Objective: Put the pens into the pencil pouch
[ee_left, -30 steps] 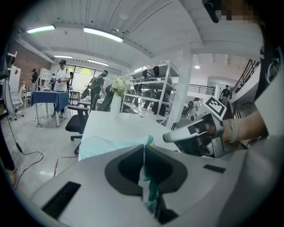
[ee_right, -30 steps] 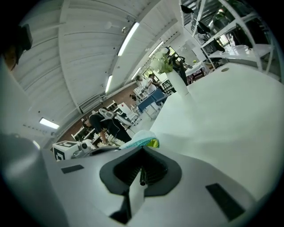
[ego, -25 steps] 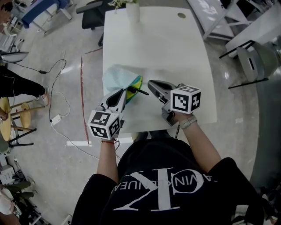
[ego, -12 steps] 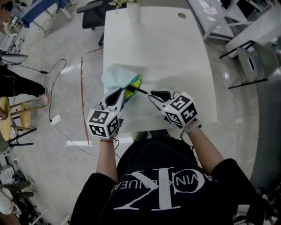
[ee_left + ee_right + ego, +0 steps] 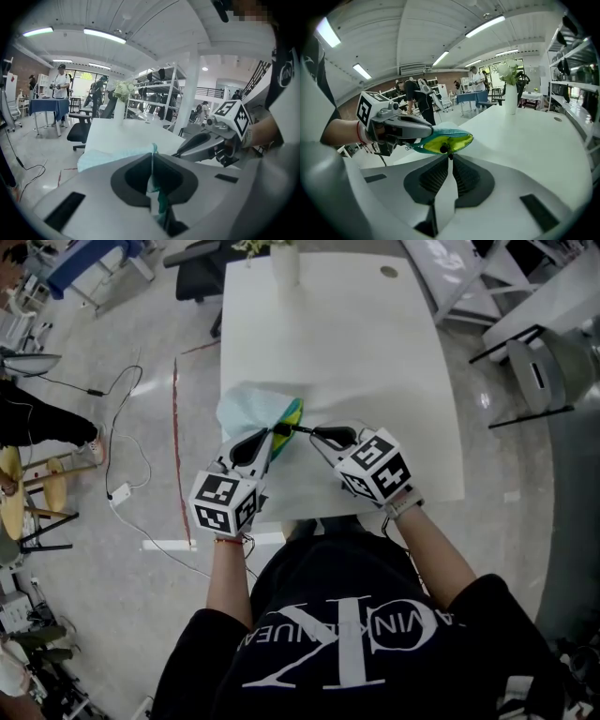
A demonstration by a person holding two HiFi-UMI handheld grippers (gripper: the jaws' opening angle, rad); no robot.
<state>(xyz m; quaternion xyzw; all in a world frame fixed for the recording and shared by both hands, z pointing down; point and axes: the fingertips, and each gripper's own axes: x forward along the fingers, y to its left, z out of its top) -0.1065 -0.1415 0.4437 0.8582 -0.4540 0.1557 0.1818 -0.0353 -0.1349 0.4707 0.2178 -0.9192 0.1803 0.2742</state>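
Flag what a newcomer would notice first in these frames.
First, the teal pencil pouch with its bright yellow-green lining, at the near left of the white table. The left tool is clamped on its rim. The right tool comes in from the right, its jaws having just been closing with the black pen between them, the pen's tip at the pouch mouth. A vase of white flowers stands at the far edge.

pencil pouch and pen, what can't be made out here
- Contents of pencil pouch: right gripper view shows only yellow lining; head view too small.
- Length of pen: seen end-on between the jaws of the right gripper, which have just been closing on it; a thin line in head view.
- Pouch mouth, left gripper view: left gripper, shut on the fabric, covers it.
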